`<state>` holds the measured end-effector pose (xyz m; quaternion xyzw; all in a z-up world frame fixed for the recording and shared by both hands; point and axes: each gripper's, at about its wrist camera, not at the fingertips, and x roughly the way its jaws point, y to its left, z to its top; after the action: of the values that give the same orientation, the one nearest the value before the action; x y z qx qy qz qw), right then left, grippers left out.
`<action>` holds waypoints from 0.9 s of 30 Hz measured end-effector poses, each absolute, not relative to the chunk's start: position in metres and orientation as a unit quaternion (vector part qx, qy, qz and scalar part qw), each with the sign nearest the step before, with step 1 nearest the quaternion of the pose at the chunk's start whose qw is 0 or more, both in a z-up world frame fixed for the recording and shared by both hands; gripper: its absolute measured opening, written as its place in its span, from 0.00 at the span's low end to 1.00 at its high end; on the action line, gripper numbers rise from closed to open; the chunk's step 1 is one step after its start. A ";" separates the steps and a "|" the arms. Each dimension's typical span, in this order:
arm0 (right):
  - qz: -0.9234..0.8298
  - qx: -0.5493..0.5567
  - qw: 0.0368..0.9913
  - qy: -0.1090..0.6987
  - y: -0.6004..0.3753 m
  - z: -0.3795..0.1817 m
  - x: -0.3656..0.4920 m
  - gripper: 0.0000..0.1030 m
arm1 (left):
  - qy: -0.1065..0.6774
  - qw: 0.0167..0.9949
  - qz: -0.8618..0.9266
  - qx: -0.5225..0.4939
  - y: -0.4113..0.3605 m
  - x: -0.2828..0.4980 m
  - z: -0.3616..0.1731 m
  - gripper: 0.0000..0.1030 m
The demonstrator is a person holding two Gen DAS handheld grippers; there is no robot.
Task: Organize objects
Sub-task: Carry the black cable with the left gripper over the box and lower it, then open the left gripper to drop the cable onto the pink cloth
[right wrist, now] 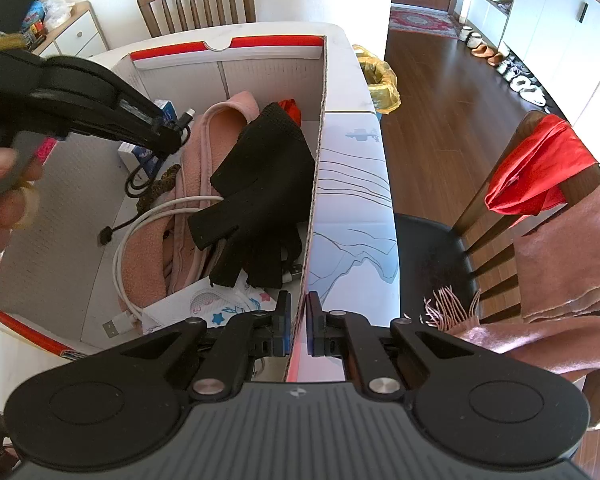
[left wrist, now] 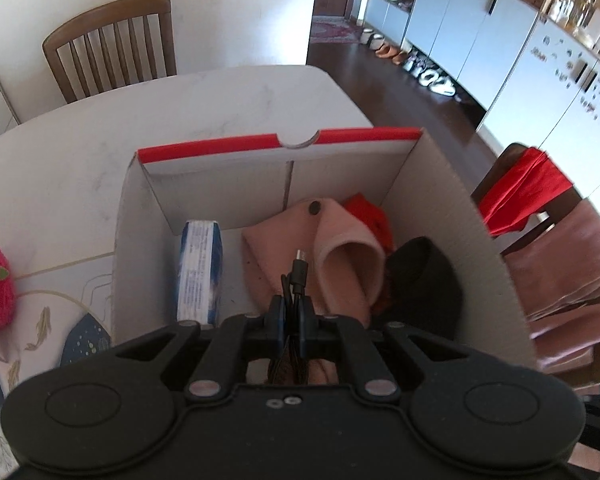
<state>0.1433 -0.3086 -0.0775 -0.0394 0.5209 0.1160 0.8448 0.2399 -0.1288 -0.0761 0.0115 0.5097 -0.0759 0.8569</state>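
A: What do we hold in the left gripper (left wrist: 291, 320)?
B: Its fingers pinch a black cable (left wrist: 298, 276) above the cardboard box (left wrist: 440, 184).
A: And the right gripper (right wrist: 298, 326)?
B: We clamp it on the box's side wall.

Left gripper (left wrist: 291, 322), lower center of its view, is clamped tight; right gripper (right wrist: 299, 330), lower center, pinches closed.
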 end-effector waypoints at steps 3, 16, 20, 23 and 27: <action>0.116 -0.040 0.845 0.521 -0.308 -0.078 0.143 0.07 | 0.515 0.854 -0.070 0.026 -0.132 0.244 -0.083 0.04; 0.117 -0.039 0.845 0.521 -0.309 -0.077 0.143 0.07 | 0.536 0.840 -0.077 0.022 -0.126 0.248 -0.096 0.15; 0.116 -0.039 0.845 0.521 -0.309 -0.077 0.143 0.07 | 0.536 0.840 -0.080 0.021 -0.124 0.246 -0.093 0.18; 0.116 -0.040 0.844 0.521 -0.309 -0.077 0.143 0.07 | 0.531 0.843 -0.084 0.021 -0.122 0.241 -0.087 0.27; 0.116 -0.040 0.844 0.521 -0.309 -0.077 0.143 0.07 | 0.523 0.847 -0.090 0.012 -0.118 0.236 -0.078 0.32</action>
<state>0.1425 -0.3092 -0.0769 -0.0397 0.5214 0.1159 0.8445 0.2360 -0.1175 -0.0776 0.0122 0.5232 -0.0898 0.8474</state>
